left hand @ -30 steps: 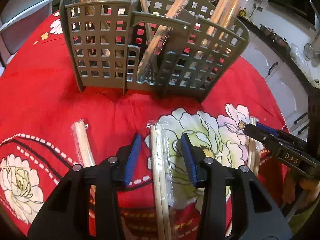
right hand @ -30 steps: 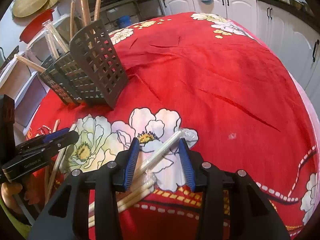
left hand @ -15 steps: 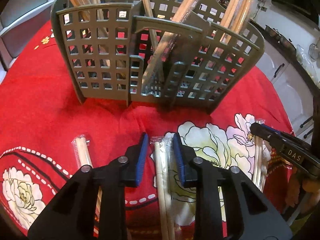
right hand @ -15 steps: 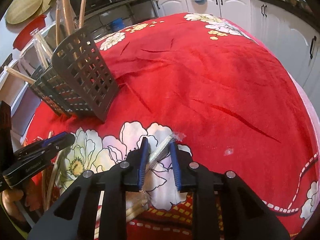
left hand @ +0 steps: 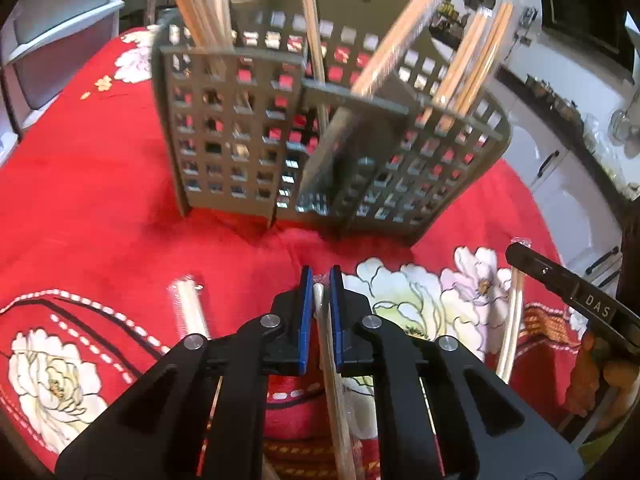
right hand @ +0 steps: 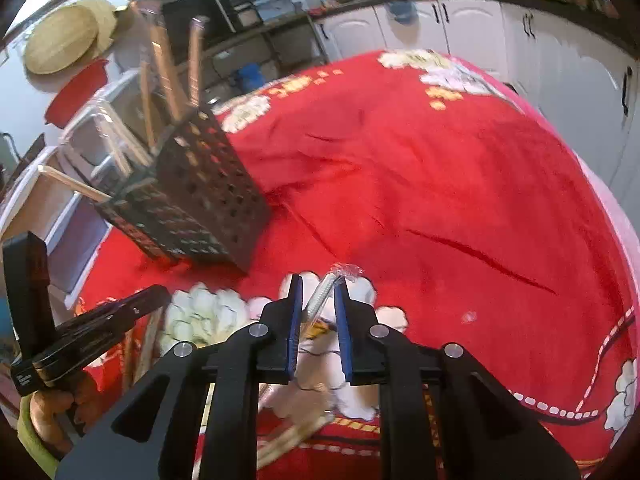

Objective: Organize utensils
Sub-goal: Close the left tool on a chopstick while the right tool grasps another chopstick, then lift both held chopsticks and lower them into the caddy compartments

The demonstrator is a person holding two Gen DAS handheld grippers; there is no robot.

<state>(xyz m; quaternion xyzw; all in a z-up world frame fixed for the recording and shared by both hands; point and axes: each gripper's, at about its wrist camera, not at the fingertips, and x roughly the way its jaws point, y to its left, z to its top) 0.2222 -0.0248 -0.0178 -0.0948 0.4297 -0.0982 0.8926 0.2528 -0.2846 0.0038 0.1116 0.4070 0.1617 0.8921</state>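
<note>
A grey slotted utensil basket stands on the red flowered cloth, with several wrapped chopstick pairs upright in it; it also shows in the right wrist view. My left gripper is shut on a wrapped chopstick pair, in front of the basket. My right gripper is shut on another wrapped chopstick pair, to the right of the basket. The right gripper shows at the right edge of the left wrist view.
More wrapped chopstick pairs lie on the cloth: one to the left and one to the right of my left gripper. White cabinets and shelves surround the round table.
Both grippers have closed on their chopstick pairs. Both have moved forward, and the right pair's tip has risen off the cloth.
</note>
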